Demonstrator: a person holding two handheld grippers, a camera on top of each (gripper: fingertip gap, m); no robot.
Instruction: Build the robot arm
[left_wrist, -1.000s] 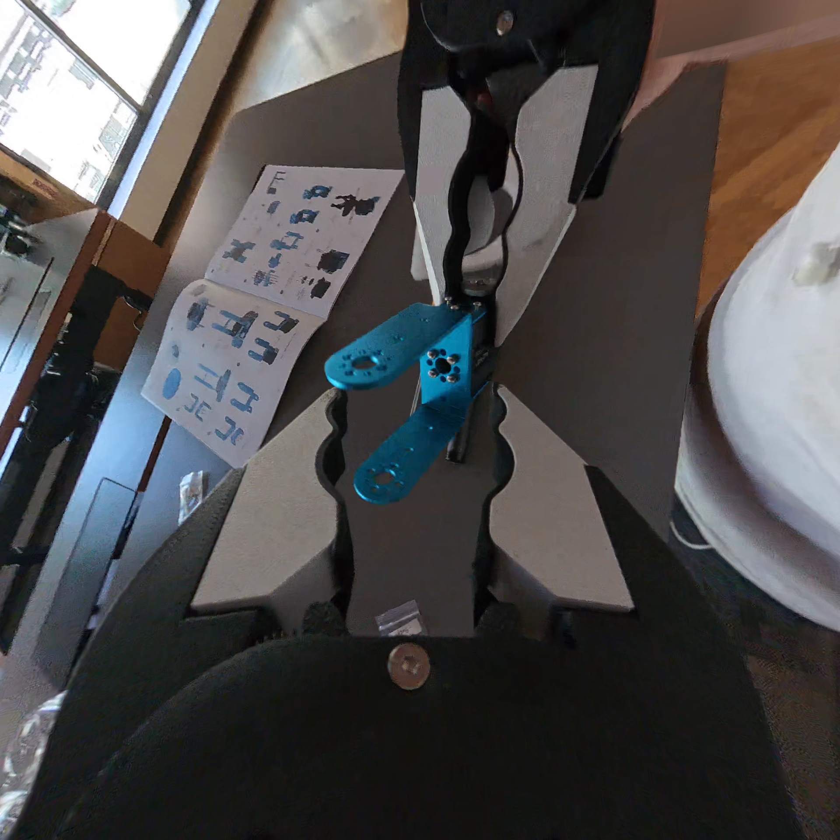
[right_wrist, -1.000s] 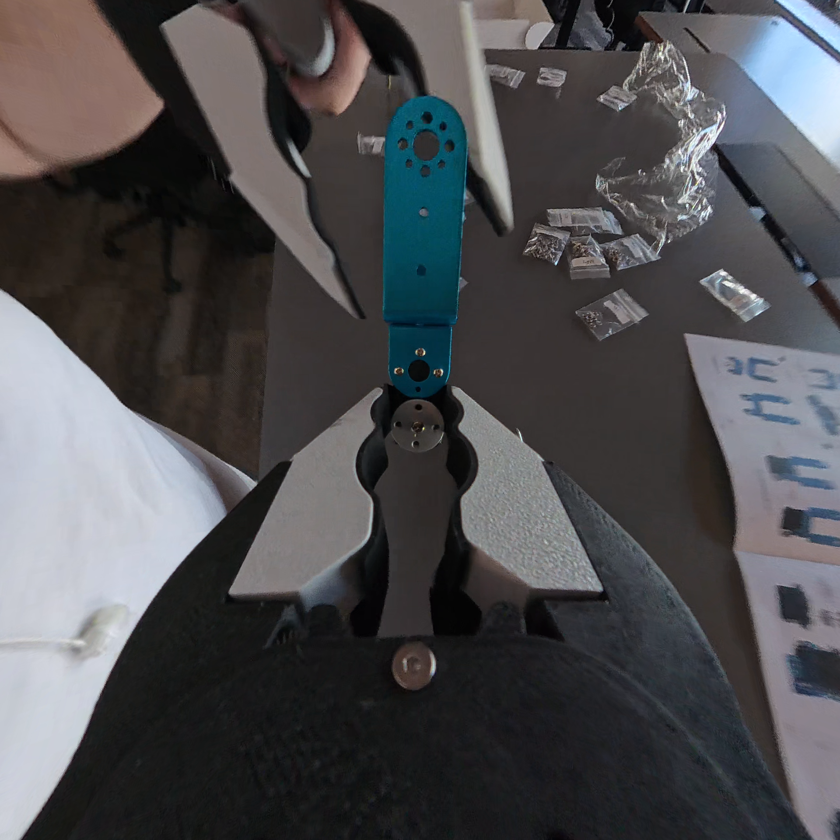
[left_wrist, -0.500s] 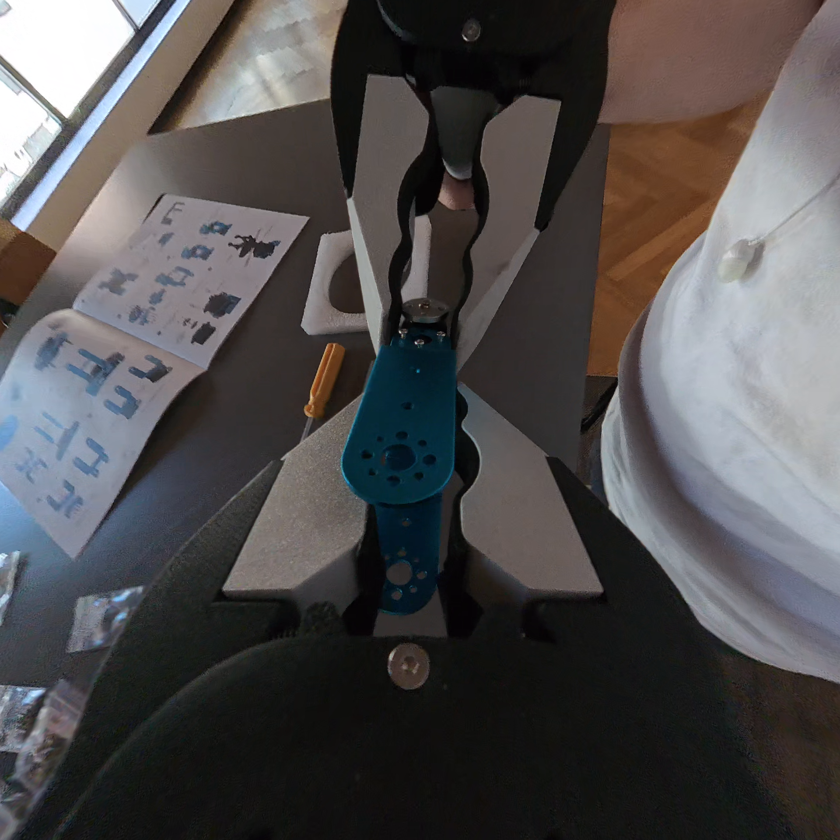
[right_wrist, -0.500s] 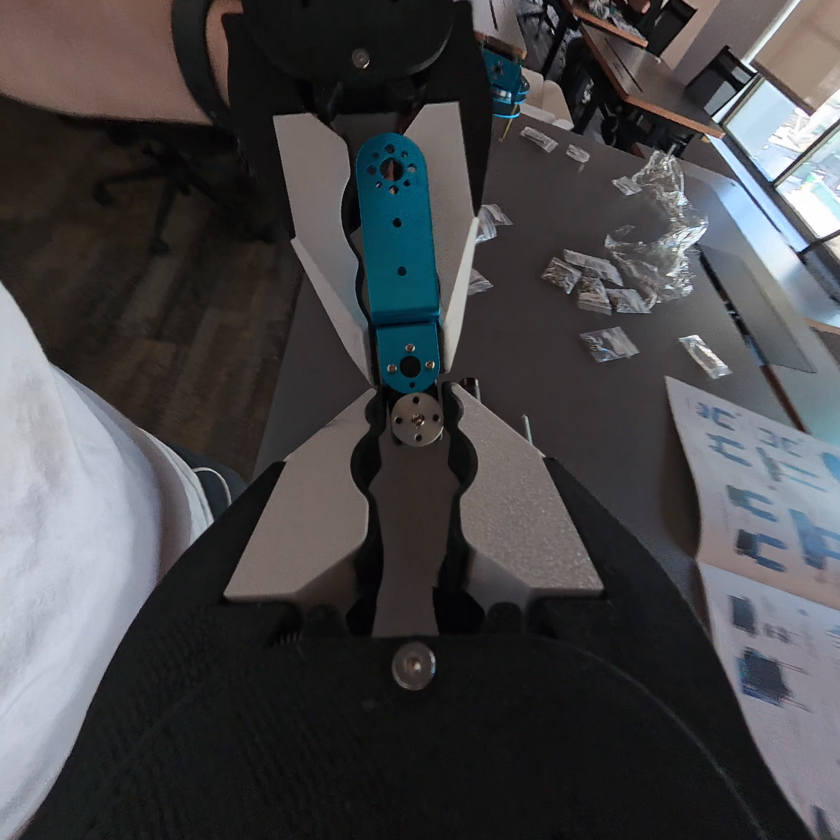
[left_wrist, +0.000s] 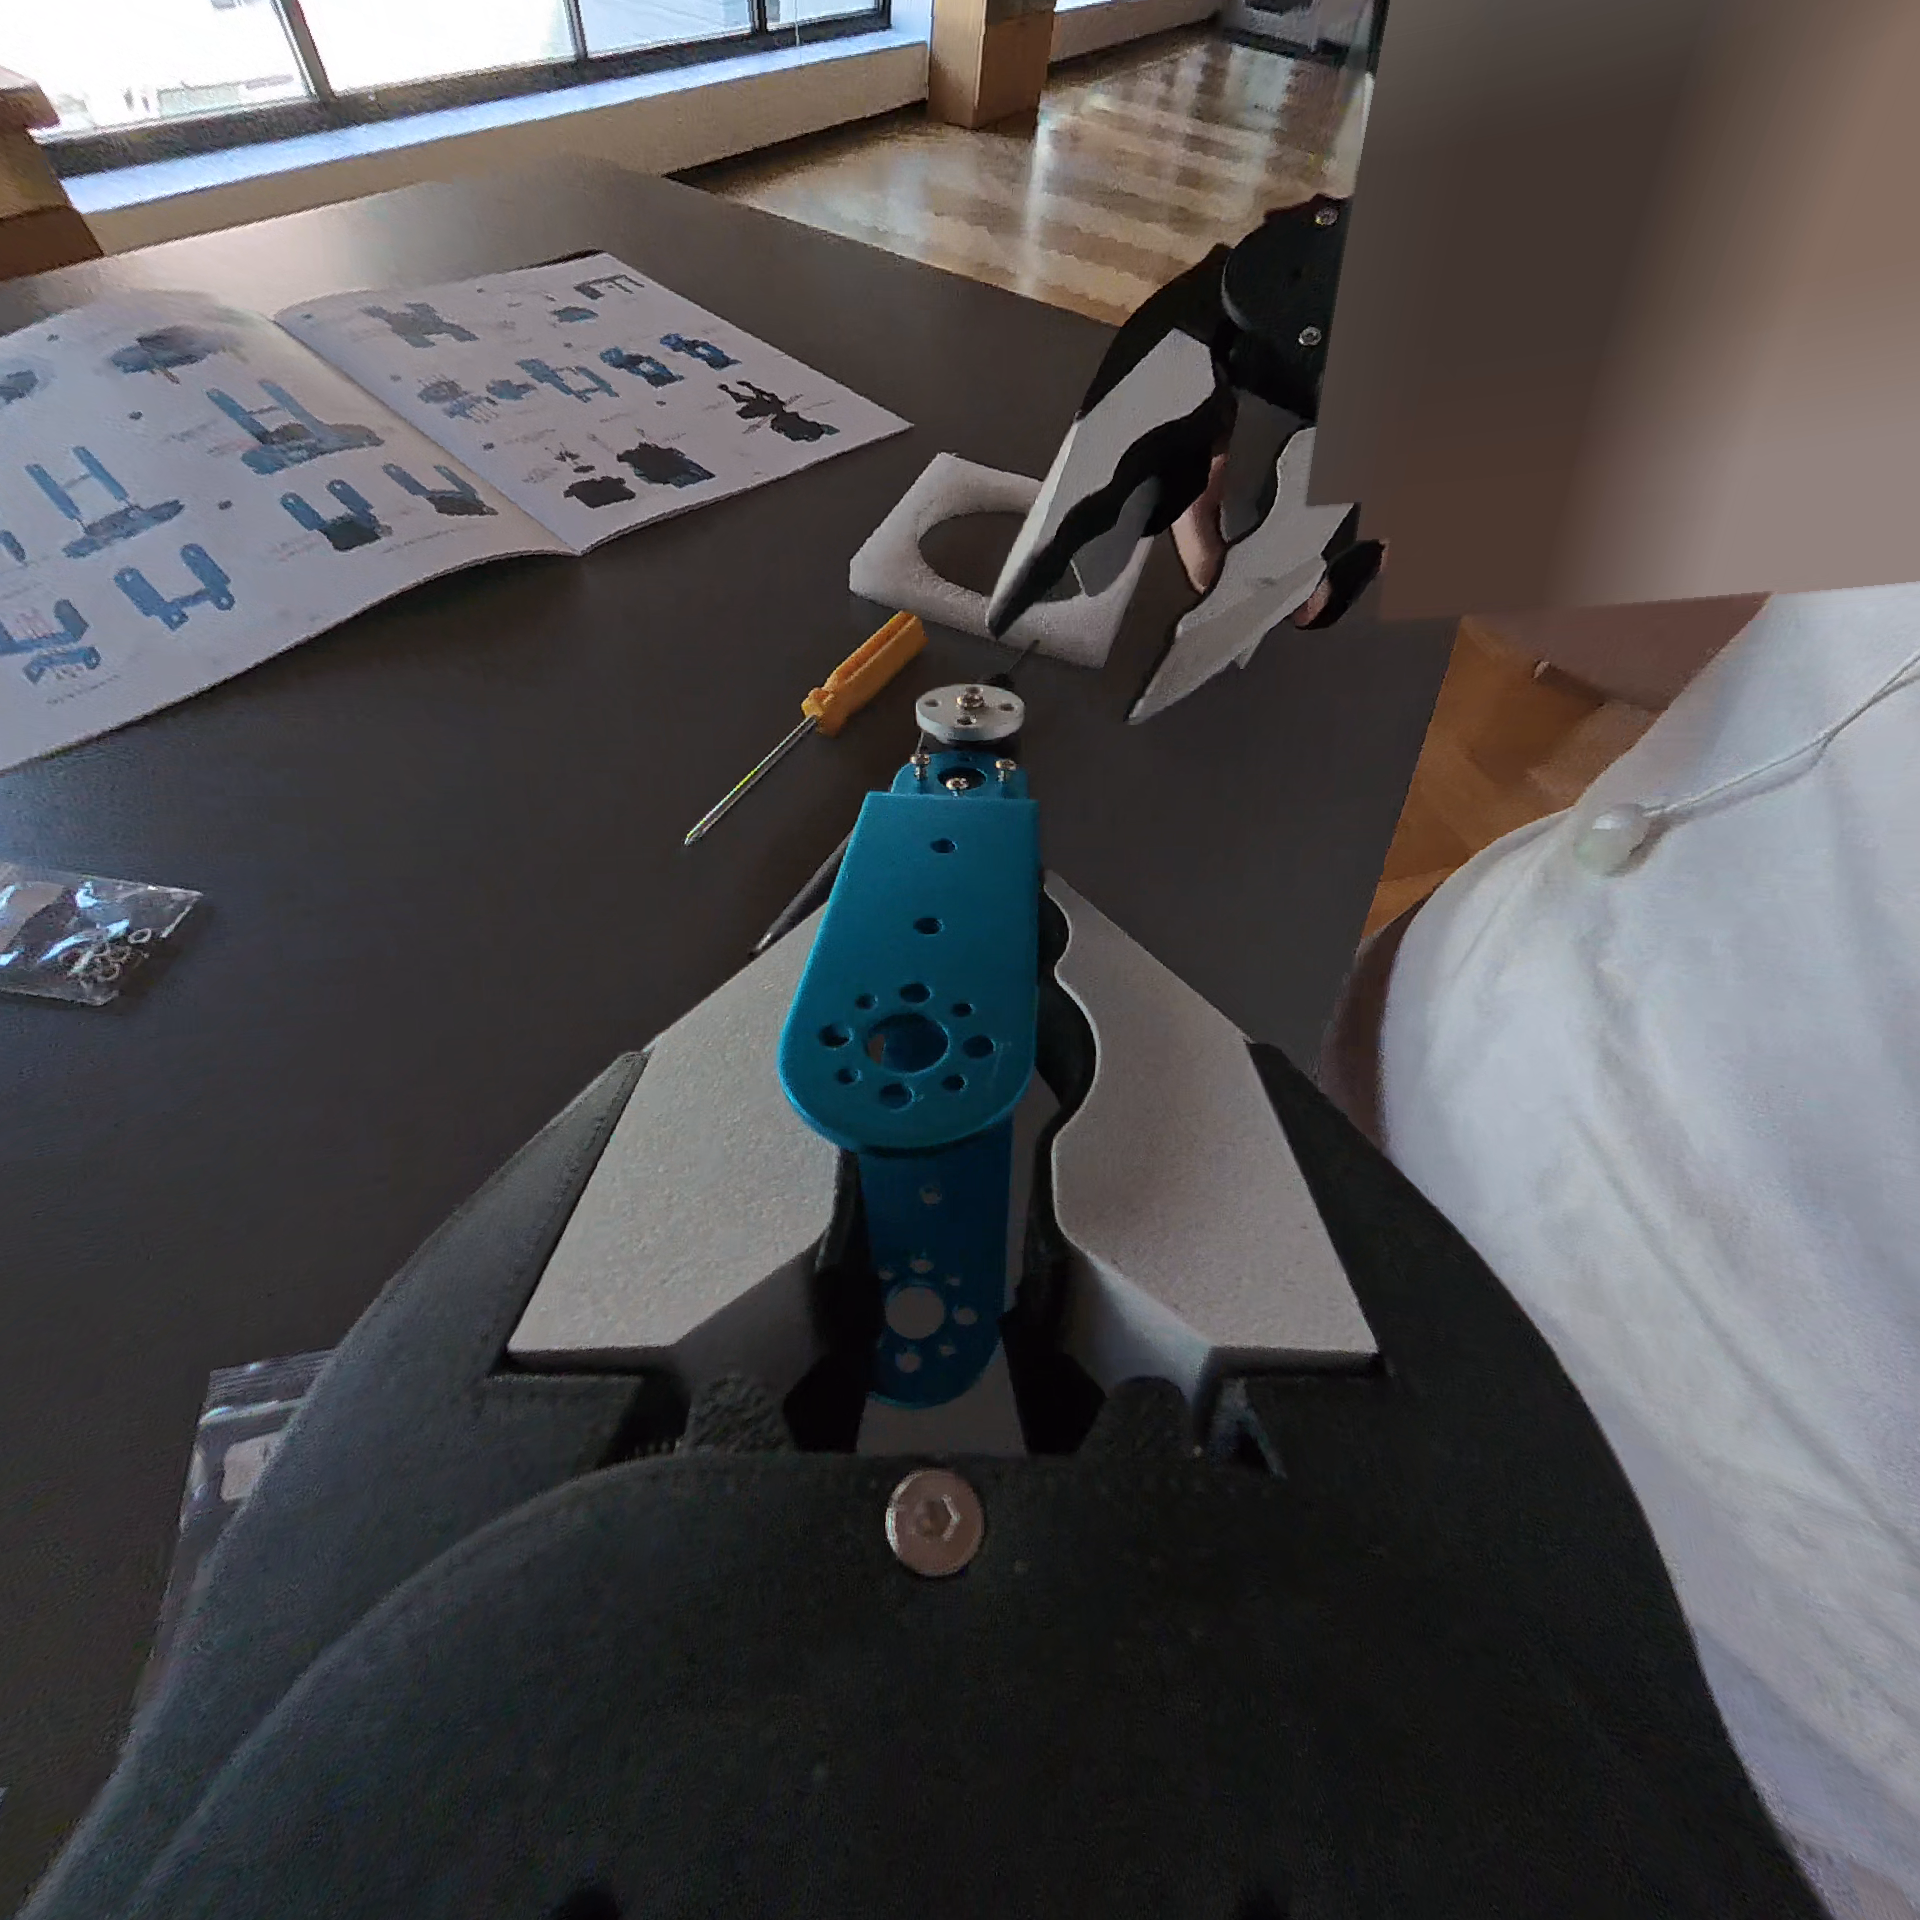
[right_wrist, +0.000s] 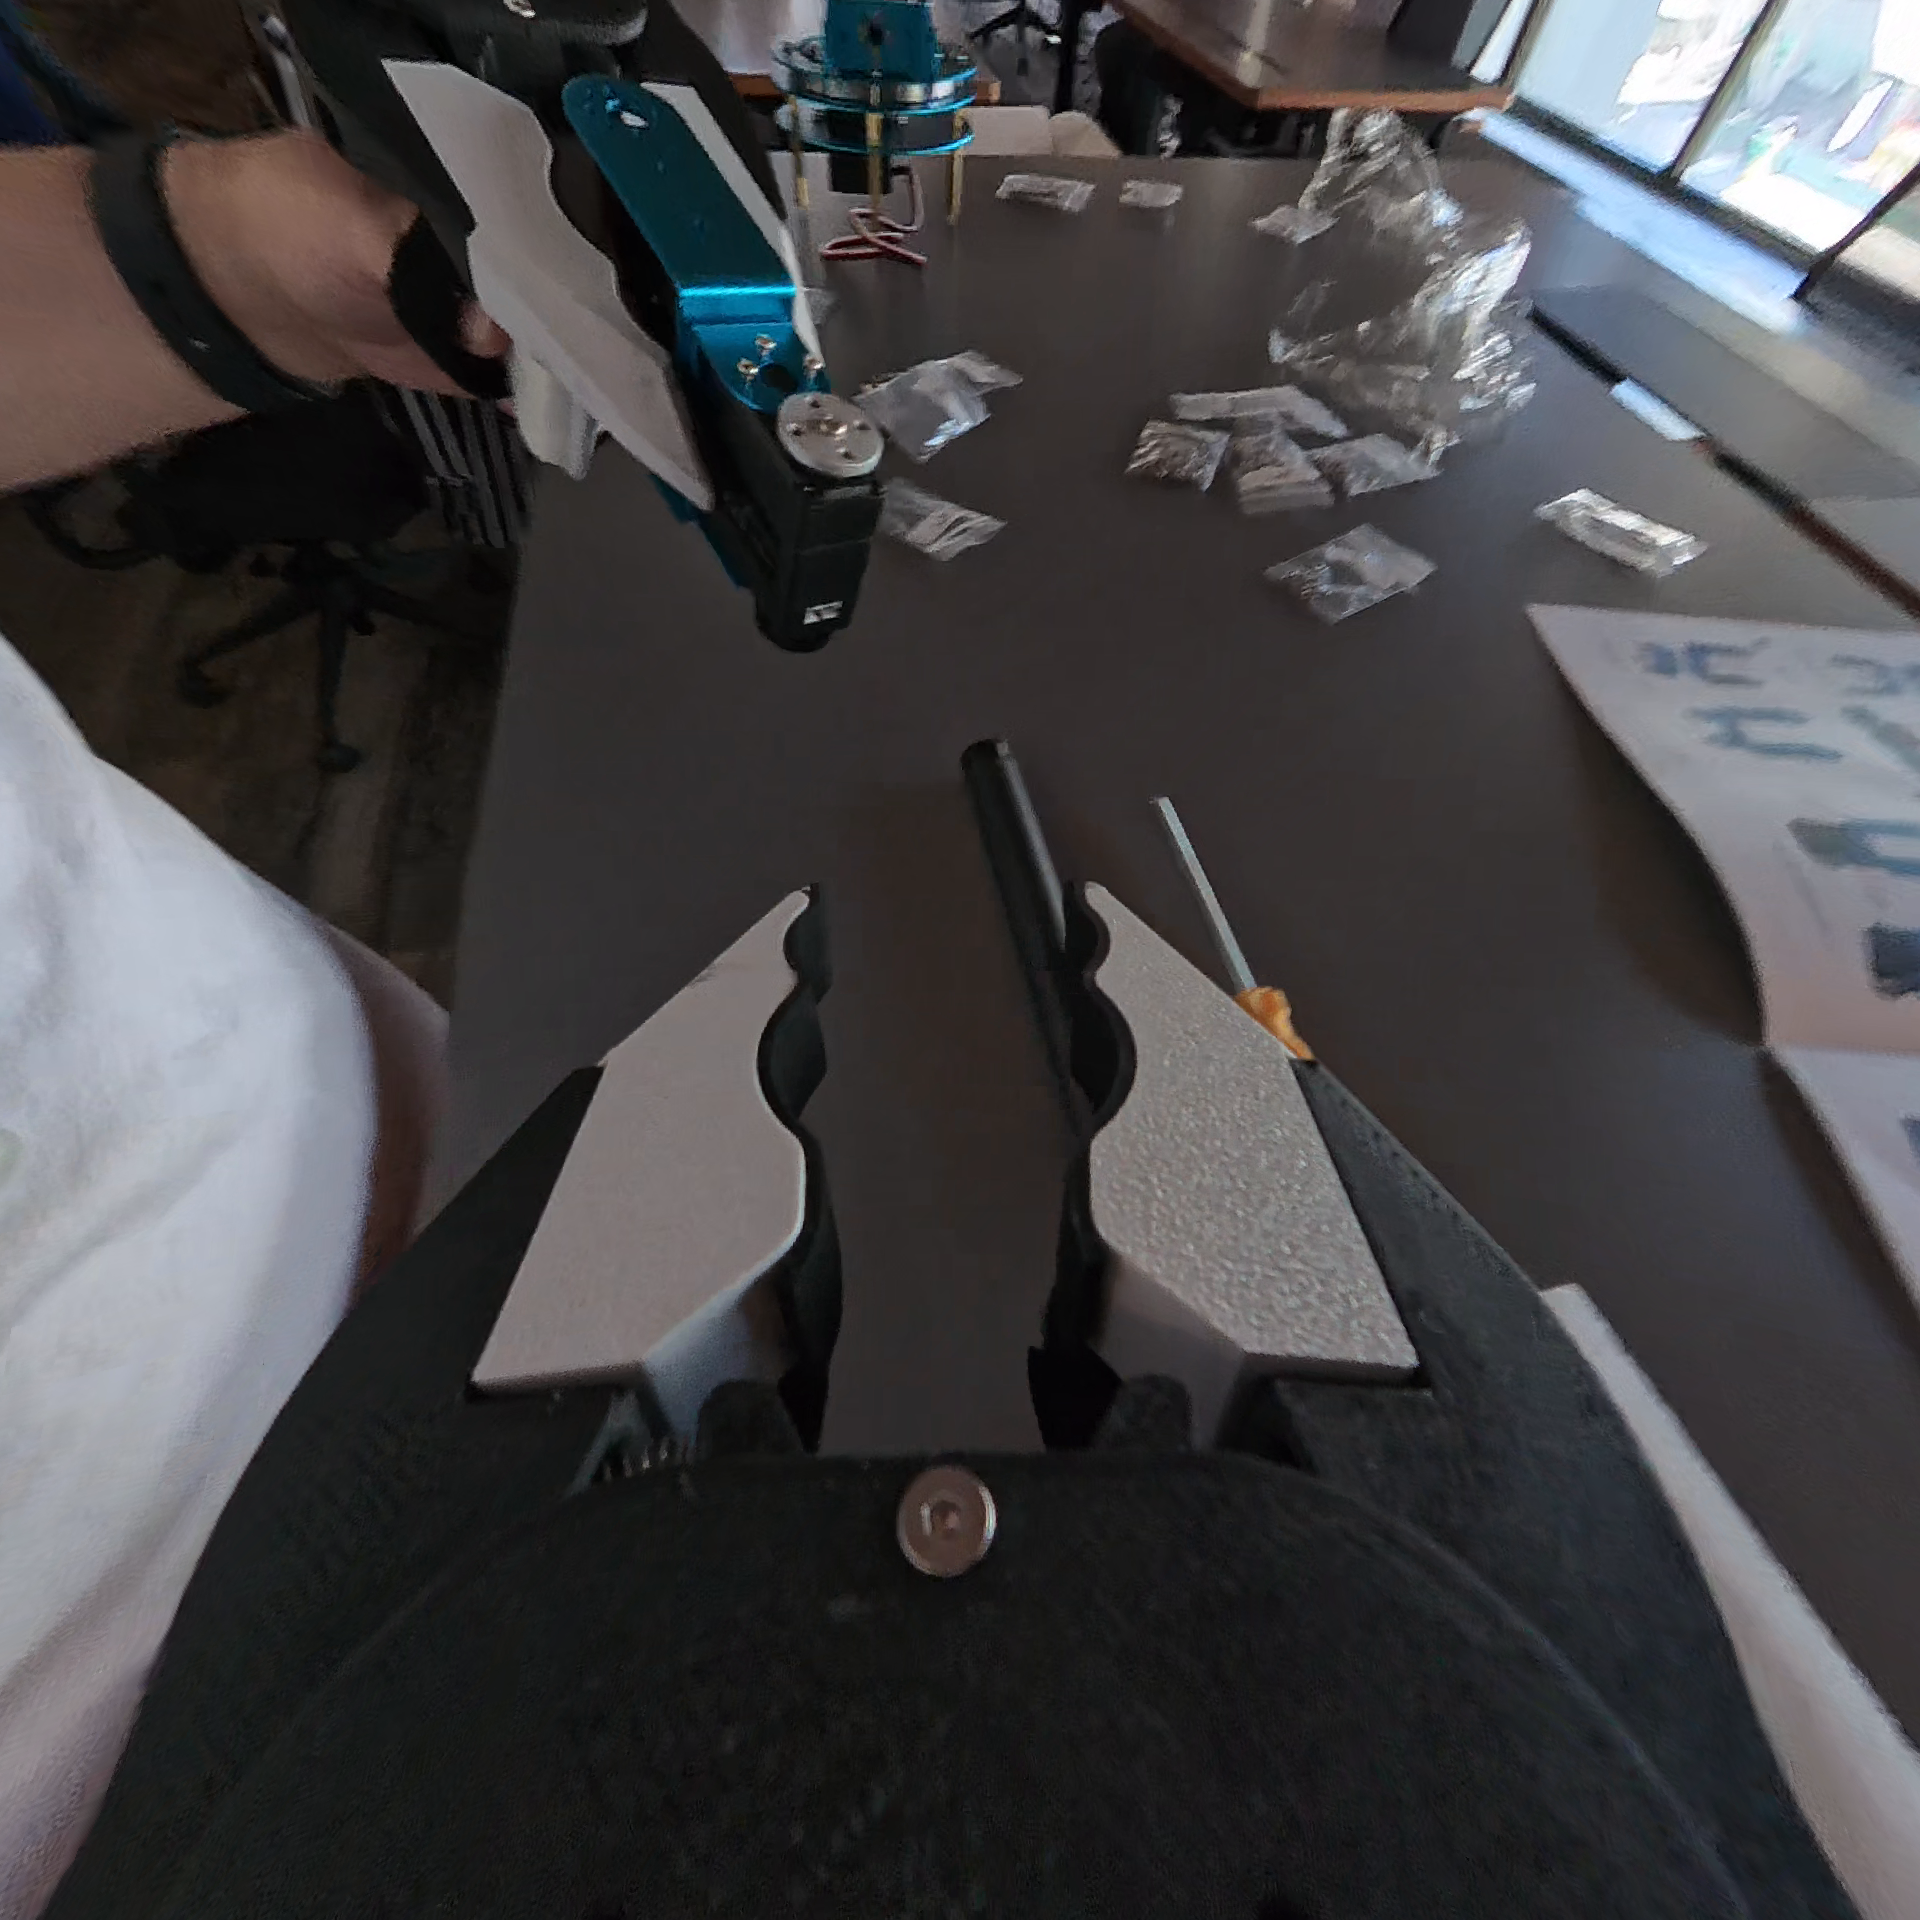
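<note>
My left gripper (left_wrist: 935, 894) is shut on a blue metal bracket (left_wrist: 914, 1039) that carries a black servo with a silver round horn (left_wrist: 968, 715) at its far end. In the right wrist view this left gripper (right_wrist: 758, 416) holds the bracket (right_wrist: 717, 260) and servo (right_wrist: 810, 530) in the air above the dark table (right_wrist: 1247, 727). My right gripper (right_wrist: 945, 899) is open and empty, low over the table. A black rod-like tool (right_wrist: 1013, 831) lies between its jaws, close to the right finger. In the left wrist view the right gripper (left_wrist: 1070, 670) hangs open just beyond the horn.
An orange-handled screwdriver (left_wrist: 831, 707) and a white foam piece (left_wrist: 935, 561) lie near an open booklet (left_wrist: 364, 436). Small parts bags (right_wrist: 1278, 457) and crumpled clear plastic (right_wrist: 1403, 291) sit farther off. A blue assembly (right_wrist: 883, 73) stands at the far end. A white shirt (left_wrist: 1662, 1039) is close. The left gripper's tips are roughly 10 cm from the right gripper's. To reach the orange-handled screwdriver (left_wrist: 831, 707) in a straight line is about 8 cm for my right fingers, about 15 cm for my left.
The right gripper let go of the servo horn, opened and drew back down toward the table. The left gripper closed on the bracket and now holds the assembly alone.
</note>
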